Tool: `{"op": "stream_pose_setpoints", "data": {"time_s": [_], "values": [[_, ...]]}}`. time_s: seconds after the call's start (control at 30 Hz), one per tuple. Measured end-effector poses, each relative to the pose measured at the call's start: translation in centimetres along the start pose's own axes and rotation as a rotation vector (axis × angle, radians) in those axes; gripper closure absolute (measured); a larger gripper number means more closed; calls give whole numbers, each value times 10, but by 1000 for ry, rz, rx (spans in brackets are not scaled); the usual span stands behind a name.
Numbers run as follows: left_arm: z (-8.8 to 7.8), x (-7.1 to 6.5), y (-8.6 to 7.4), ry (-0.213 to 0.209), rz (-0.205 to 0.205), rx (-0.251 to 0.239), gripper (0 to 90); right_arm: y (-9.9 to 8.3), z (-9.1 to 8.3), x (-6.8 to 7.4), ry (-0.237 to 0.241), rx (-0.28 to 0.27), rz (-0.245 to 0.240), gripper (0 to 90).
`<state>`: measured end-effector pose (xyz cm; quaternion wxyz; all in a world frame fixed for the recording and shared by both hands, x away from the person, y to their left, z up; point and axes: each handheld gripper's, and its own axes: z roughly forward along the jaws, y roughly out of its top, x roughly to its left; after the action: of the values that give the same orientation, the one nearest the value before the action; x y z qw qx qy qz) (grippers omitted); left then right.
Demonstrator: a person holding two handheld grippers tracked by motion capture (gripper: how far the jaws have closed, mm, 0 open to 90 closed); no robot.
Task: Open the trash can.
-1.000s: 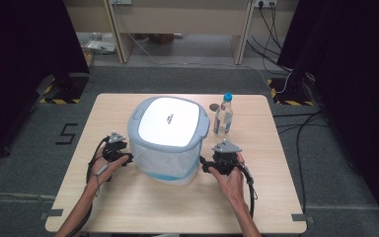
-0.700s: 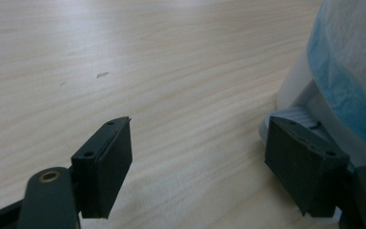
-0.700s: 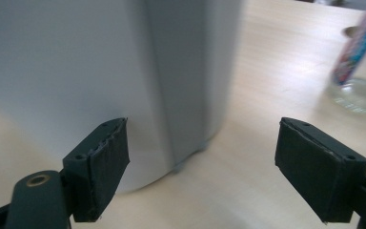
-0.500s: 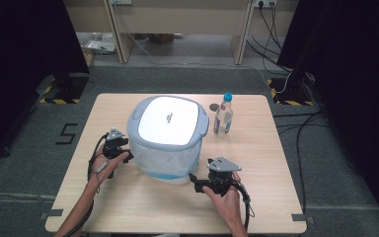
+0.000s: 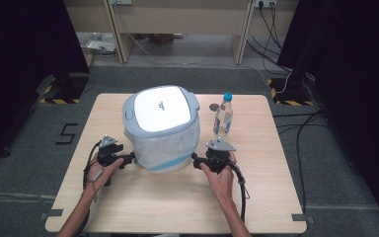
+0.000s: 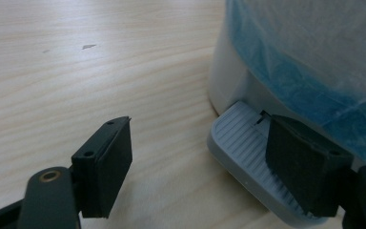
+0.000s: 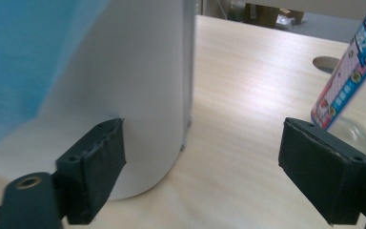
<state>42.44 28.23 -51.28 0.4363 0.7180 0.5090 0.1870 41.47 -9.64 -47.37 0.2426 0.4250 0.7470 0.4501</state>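
Right gripper (image 5: 195,161) back beside bin (image 5: 162,129), jaws closing; bottle (image 5: 223,114) nearby.

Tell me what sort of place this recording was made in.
Probably a lab or test room set up for recording, not a home. A lone wooden table stands on grey carpet with a taped number marker, black curtains hang at both sides, and cables run across the floor.

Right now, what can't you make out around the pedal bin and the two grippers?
- Pedal bin contents: high view, the shut lid covers them.
- Foot pedal: left gripper view, the left gripper has one open jaw over it; contact can't be judged.
- Water bottle: right gripper view, cap and base cut off by the frame edge; label text blurred.
- Right gripper: high view, open jaws too small to tell whether they touch the bin.
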Motion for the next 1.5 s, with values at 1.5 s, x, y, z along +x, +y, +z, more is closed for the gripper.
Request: {"op": "stream_pose_setpoints", "data": {"time_s": [1.5], "values": [[-13, -56, -24, -95, 122, 39, 263, 49, 52, 28, 126, 40, -89, 265]]}}
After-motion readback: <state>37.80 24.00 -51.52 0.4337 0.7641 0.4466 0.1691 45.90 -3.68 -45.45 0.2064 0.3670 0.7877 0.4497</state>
